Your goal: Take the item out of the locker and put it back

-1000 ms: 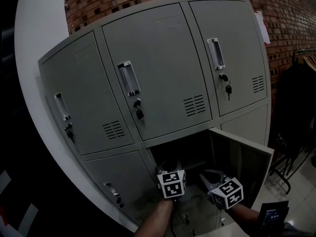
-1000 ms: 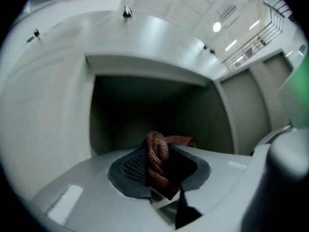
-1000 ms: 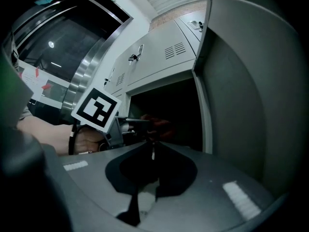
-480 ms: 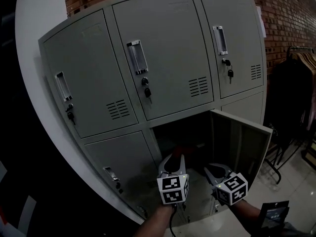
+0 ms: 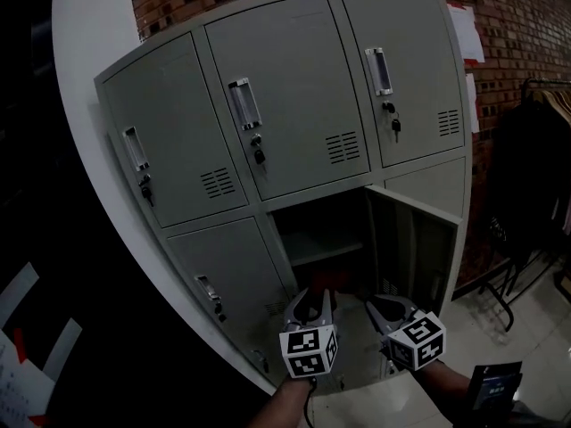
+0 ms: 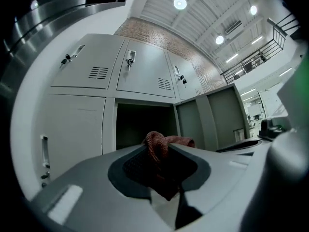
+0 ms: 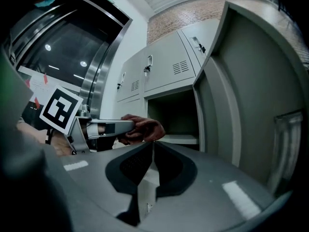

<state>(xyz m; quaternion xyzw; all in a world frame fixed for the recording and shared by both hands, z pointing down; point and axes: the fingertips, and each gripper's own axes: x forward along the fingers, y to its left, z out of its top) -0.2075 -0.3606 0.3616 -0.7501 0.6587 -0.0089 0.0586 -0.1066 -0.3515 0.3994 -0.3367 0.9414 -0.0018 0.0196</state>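
The left tongs [image 5: 311,303] were clamped on the cloth [image 6: 161,141] near the open locker [image 5: 294,105], the right tongs [image 7: 151,145] together and empty; returning it wanted a steady grip, clear of the right door [image 5: 415,243].

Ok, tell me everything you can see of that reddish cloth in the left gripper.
The cloth is rust-red with a coarse woven or knitted look, soft and bunched into a crumpled wad with a rolled fold on top. The left gripper is shut on it, pads pressing both sides, and part of it bulges past the tips. It hangs in the air outside the open locker compartment, in front of it, touching nothing else visible.
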